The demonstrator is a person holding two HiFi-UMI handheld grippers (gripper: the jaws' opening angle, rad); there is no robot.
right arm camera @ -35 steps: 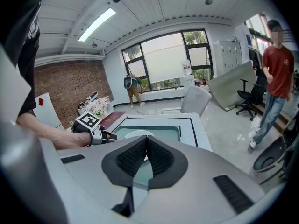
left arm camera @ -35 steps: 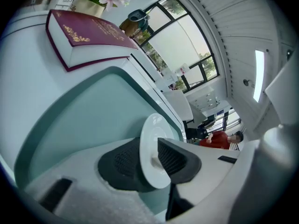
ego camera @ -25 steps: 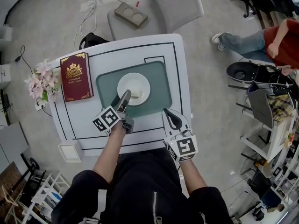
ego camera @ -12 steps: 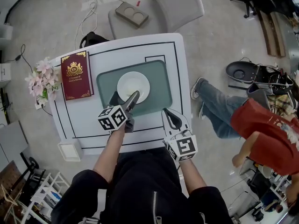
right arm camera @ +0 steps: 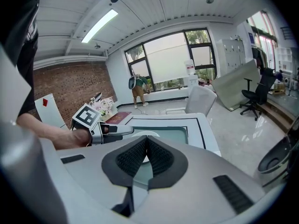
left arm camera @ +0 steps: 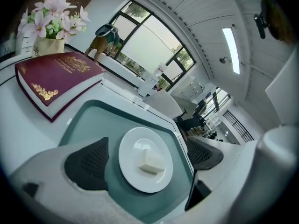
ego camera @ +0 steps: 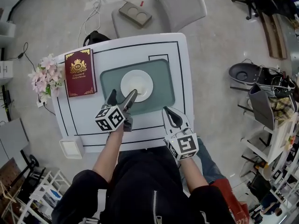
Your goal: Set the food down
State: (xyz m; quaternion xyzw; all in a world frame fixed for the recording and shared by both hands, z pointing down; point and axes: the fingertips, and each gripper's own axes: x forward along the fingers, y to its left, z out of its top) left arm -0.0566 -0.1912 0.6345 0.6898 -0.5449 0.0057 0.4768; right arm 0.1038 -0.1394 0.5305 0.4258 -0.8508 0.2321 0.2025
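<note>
Prob. office or lab: swivel chair (right arm camera: 254,99), ceiling strip light (right arm camera: 100,25), brick wall (right arm camera: 70,85), big windows (right arm camera: 168,57).

A white table (ego camera: 117,55) with a black outline printed on its top serves as the landmark. On its left part lies a closed burgundy book (ego camera: 80,73) with gold ornament, and a grey-green mat (ego camera: 161,73) covers its middle. Just off its left edge stands a bunch of pink flowers (ego camera: 45,76). Beyond its far edge, a black bag (ego camera: 96,38) sits on the floor, white cables (ego camera: 88,6) trail further off, and a white chair (ego camera: 180,3) carries a brown block (ego camera: 135,14) with two round hollows. A white box (ego camera: 72,148) sits by its near left corner. Well to its right are a round black bin (ego camera: 246,72) and a plaid bag (ego camera: 280,107).
</note>
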